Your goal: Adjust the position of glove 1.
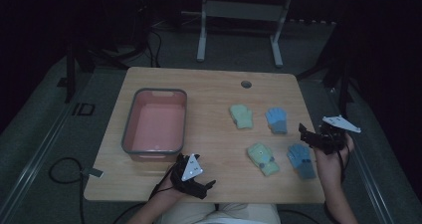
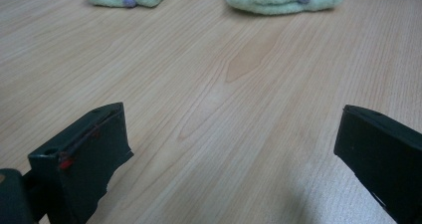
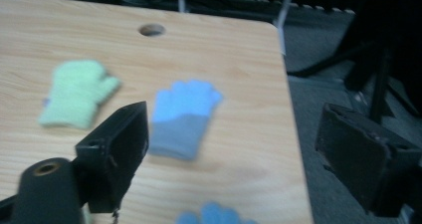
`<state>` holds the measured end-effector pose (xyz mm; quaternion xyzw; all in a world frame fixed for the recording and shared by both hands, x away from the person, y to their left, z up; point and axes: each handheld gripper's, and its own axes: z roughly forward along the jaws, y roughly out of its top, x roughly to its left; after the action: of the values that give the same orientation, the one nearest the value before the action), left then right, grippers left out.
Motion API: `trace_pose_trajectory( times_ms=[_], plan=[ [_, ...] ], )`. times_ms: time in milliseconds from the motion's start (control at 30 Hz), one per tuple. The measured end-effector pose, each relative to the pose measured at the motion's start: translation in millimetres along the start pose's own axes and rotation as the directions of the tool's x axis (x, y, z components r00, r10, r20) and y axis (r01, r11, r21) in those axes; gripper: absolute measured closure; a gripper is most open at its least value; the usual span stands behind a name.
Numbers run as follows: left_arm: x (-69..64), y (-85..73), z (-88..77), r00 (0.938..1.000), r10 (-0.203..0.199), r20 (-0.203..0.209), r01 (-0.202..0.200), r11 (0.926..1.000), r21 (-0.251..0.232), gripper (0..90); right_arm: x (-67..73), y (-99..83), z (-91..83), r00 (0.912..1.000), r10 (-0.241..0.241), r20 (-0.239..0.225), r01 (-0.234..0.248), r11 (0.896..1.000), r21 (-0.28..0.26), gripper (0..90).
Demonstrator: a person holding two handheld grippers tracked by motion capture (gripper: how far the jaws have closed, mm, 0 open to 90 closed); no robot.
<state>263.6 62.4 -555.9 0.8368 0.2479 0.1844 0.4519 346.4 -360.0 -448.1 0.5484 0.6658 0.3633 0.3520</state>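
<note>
Left gripper [image 1: 208,186]: at the desk's near edge, a little left of the middle, low over the wood; its jaws stand wide apart with nothing between them, bare wood ahead in the left gripper view.

Right gripper [image 1: 304,134]: above the desk's right edge, held in a hand [image 1: 331,159]; jaws spread wide and holding nothing (in the right gripper view they frame the far blue glove).

Near blue glove [image 1: 302,160]: flat on the desk toward the near right corner, just beside the right gripper, fingers pointing to the far edge, cuff a greyer blue.

Near green glove [image 1: 263,158]: flat on the desk just left of the near blue glove, apart from it; a small purple spot shows on it.

Far blue glove [image 1: 276,120]: farther in from the right edge, lying flat, untouched; blurred in the right gripper view [image 3: 181,118].

Far green glove [image 1: 242,116]: left of the far blue glove, near it but apart, flat on the wood.

Tub [image 1: 130,120]: grey-rimmed, pink inside, on the left half of the desk, long side running near to far; no glove lies in it.

Hole [image 1: 246,84]: round, in the desk close to the far edge.

Desk [image 1: 209,84]: light wood, all four gloves on its right half.
</note>
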Motion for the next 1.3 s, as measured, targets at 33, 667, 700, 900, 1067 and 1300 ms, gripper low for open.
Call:
trace_pose_trajectory(
  times_ms=[33,667,700,900,1067,1300],
  plan=[
    [0.0,0.2,-0.1,1.0,0.002,-0.001,-0.002,1.0,0.001,0.5,4.1,1.9,1.3,0.9999,-0.014,-0.002,0.014,1.0,-0.011,11.2],
    [-0.3,-3.5,-6.5,1.0,0.003,0.003,-0.003,1.0,0.009,0.5,73.5,30.7,49.9,0.9462,-0.14,-0.292,0.141,0.99,-0.019,31.3],
    [-0.4,-3.5,-6.7,1.0,0.004,0.003,-0.004,0.9999,0.009,0.5,82.5,33.7,58.1,0.939,-0.159,-0.305,0.162,0.987,-0.015,34.4],
    [-1.7,-4.0,-6.5,0.9999,0.015,0.001,-0.015,0.9998,0.01,0.5,99.6,40.4,79.8,0.9138,-0.196,-0.355,0.208,0.978,-0.005,41.5],
    [-2.0,-4.2,-7.0,0.9999,0.014,0.0,-0.014,0.9999,0.005,0.5,113.1,44.9,103.8,0.8906,-0.215,-0.401,0.238,0.971,0.009,47.7],
    [-2.8,-4.1,-7.8,0.9999,0.017,-0.002,-0.017,0.9998,0.005,0.5,127.5,41.7,135.8,0.8698,-0.235,-0.434,0.287,0.956,0.057,56.8]
  ],
)
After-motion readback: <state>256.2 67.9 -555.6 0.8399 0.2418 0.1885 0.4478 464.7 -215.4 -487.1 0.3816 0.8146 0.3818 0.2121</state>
